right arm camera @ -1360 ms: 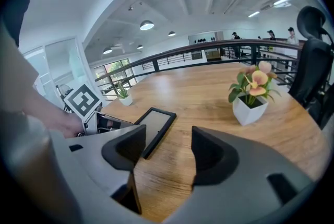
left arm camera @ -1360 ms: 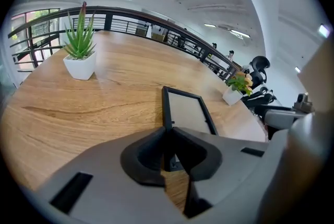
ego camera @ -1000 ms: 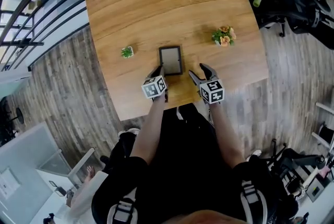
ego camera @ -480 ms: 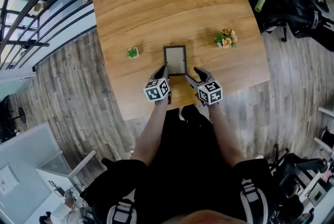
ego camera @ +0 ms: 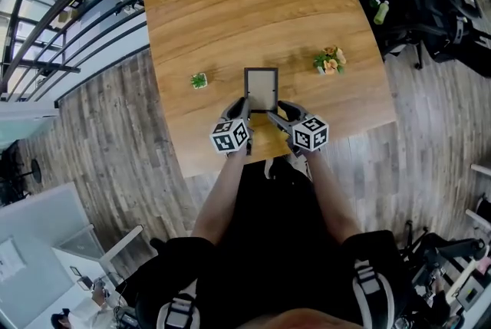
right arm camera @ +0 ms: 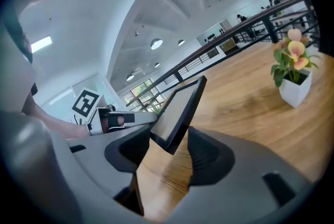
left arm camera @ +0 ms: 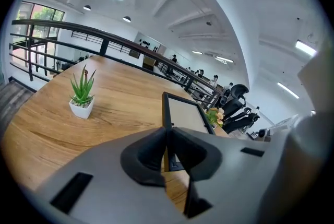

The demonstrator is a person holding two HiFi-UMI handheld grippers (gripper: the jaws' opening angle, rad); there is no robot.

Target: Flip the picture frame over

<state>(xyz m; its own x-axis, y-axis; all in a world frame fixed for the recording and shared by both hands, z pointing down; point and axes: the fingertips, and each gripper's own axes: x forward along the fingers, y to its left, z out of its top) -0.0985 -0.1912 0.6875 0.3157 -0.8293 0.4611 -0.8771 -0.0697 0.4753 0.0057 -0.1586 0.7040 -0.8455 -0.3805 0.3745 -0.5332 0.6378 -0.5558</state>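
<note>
- One picture frame (ego camera: pixel 261 90), dark-edged.
- Two grippers: left gripper (ego camera: pixel 244 106); right gripper (ego camera: pixel 276 111), jaws closing with the frame's corner between them.
- One wooden table (ego camera: pixel 230 5).
- Two potted plants, each in a white pot: one green succulent (ego camera: pixel 199 80), one flowering plant (ego camera: pixel 330 60).
- One green bottle (ego camera: pixel 379 12), beyond the table's right edge.
- One person, with two forearms in view.

The person wears a black short-sleeved top (ego camera: pixel 268 243). Black shoulder straps (ego camera: pixel 178 310) with grey-and-white buckles run over both shoulders.
</note>
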